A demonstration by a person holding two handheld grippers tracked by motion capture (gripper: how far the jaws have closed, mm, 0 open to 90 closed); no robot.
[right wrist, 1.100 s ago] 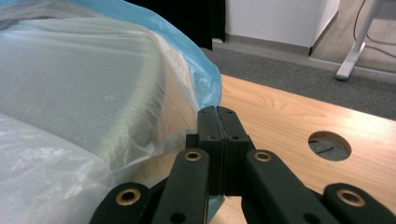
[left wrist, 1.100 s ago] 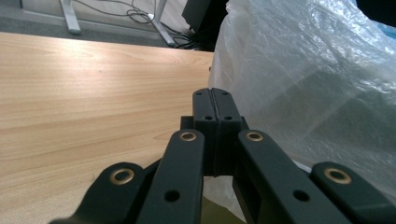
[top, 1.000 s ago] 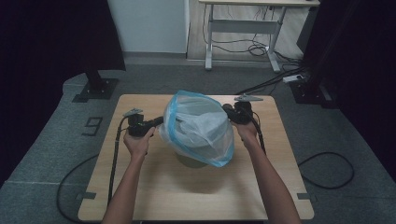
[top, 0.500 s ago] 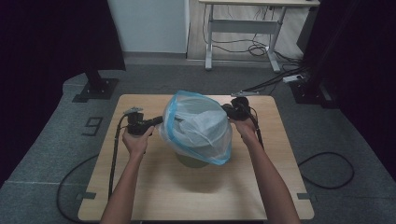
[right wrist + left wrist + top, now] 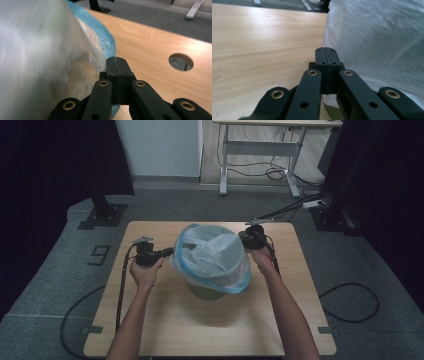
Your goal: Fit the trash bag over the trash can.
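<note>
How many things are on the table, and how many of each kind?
Plastic bags: 1
Bins under the bag: 1
Grippers: 2, the left gripper and the right gripper
Total: 4

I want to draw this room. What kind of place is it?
Probably a lab or recording studio: a wooden table on grey carpet, dark curtains around it, and a desk with tangled cables behind.
</note>
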